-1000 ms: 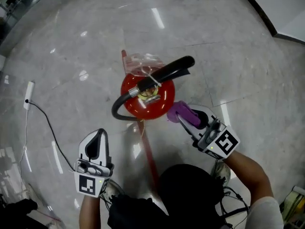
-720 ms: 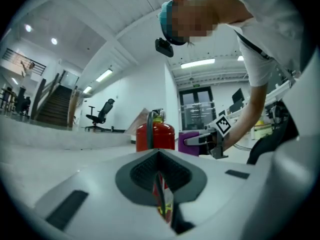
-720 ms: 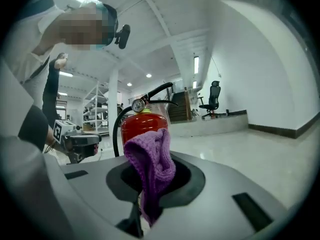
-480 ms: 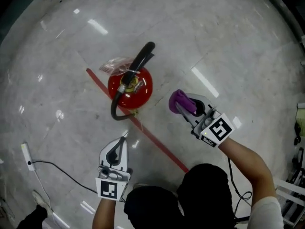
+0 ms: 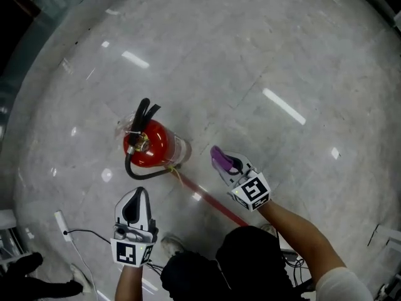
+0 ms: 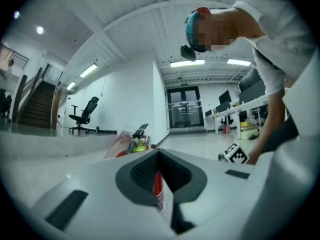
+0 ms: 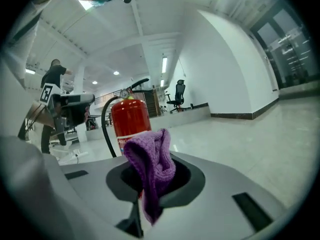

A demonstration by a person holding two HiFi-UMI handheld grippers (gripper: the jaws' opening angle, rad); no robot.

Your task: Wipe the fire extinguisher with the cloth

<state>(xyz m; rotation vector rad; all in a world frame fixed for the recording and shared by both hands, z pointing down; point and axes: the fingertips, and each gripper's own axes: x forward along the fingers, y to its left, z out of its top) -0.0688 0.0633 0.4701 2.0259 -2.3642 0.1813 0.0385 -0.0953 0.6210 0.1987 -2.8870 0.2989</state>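
I am holding the right gripper pinched tight on the purple cloth, which is hanging to the right of the fire extinguisher, near it but apart. The extinguisher is standing upright on the marble floor, with a red floor line running from its base. The left gripper is hovering nearer me, jaws closed together on nothing. Open floor is lying all round the cylinder; a white cable is trailing at lower left.

L gripper, R gripper — white-grey shells, b/w marker cubes; white sleeve.
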